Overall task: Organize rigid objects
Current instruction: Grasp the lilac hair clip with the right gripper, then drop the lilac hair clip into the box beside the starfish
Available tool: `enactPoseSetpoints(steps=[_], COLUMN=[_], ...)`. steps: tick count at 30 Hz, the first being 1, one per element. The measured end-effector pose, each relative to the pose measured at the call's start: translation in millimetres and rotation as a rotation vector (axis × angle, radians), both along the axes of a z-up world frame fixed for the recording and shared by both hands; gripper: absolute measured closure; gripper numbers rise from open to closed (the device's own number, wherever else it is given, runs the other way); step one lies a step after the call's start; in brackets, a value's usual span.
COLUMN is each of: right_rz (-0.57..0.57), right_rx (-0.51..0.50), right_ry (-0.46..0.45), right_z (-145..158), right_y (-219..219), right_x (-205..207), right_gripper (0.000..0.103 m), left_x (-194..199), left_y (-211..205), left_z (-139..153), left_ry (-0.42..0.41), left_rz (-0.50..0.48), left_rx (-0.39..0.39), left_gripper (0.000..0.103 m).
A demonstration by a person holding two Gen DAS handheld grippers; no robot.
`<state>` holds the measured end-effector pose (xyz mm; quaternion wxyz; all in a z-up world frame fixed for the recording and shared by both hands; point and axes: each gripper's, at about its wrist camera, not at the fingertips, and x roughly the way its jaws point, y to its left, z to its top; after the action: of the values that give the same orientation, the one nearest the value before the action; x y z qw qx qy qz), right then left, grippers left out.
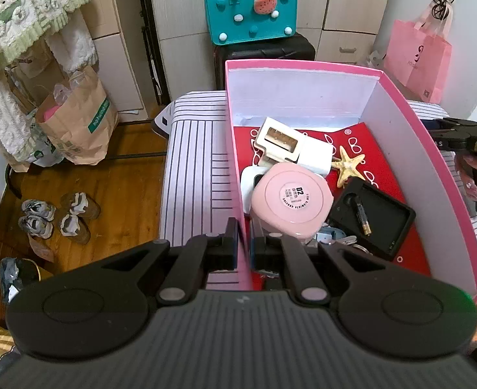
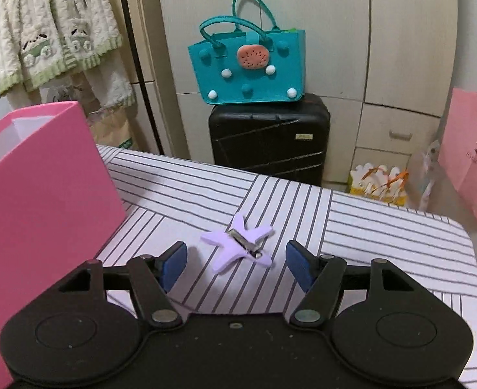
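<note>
A pink box (image 1: 303,66) with white inner walls stands on the striped table. It holds a pink round case (image 1: 290,196), a white block (image 1: 292,146), a starfish (image 1: 348,165) and a black tray (image 1: 373,215) on a red sheet. My left gripper (image 1: 245,248) is shut on the box's left wall. In the right wrist view the box (image 2: 44,188) is at the left. A lilac star-shaped hair clip (image 2: 238,243) lies upside down on the table. My right gripper (image 2: 237,264) is open and empty, just short of the clip.
The striped table (image 2: 368,236) ends at the right and far sides. A black suitcase (image 2: 271,139) with a teal bag (image 2: 248,68) stands behind it. A pink paper bag (image 2: 471,162) hangs at the right. Shoes (image 1: 57,217) and paper bags (image 1: 76,123) are on the floor at the left.
</note>
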<state>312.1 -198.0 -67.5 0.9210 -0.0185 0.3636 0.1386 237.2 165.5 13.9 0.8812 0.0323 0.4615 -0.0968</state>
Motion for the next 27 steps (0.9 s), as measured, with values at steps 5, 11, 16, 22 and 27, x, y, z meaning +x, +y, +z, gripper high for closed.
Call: enactPoseSetpoints(steps=[5, 11, 16, 22, 27], right_rz=[-0.005, 0.003, 0.043, 0.178, 0.328], right_rx=[-0.009, 0.050, 0.104, 0.151, 0.186], right_ry=[-0.008, 0.004, -0.026, -0.102, -0.098], right_z=[2.5, 11.2, 38.2, 87.7, 119.1], right_y=[0.5, -3.7, -1.1, 24.9, 62.0], right_x=[-2.4, -18.1, -40.2, -70.0, -85.7], right_gripper=[0.061, 0.062, 0.062, 0.061, 0.061], left_x=[-0.3, -1.7, -2.8, -5.3, -5.0], left_y=[-0.1, 0.3, 0.7, 0.8, -0.4], left_z=[0.5, 1.2, 0.9, 1.5, 2.1], left_ry=[-0.003, -0.004, -0.011, -0.018, -0.015], left_rz=[0.005, 0.008, 0.008, 0.008, -0.003], left_rx=[0.000, -0.001, 0.001, 0.000, 0.010], left_gripper=[0.097, 0.097, 0.097, 0.097, 0.097])
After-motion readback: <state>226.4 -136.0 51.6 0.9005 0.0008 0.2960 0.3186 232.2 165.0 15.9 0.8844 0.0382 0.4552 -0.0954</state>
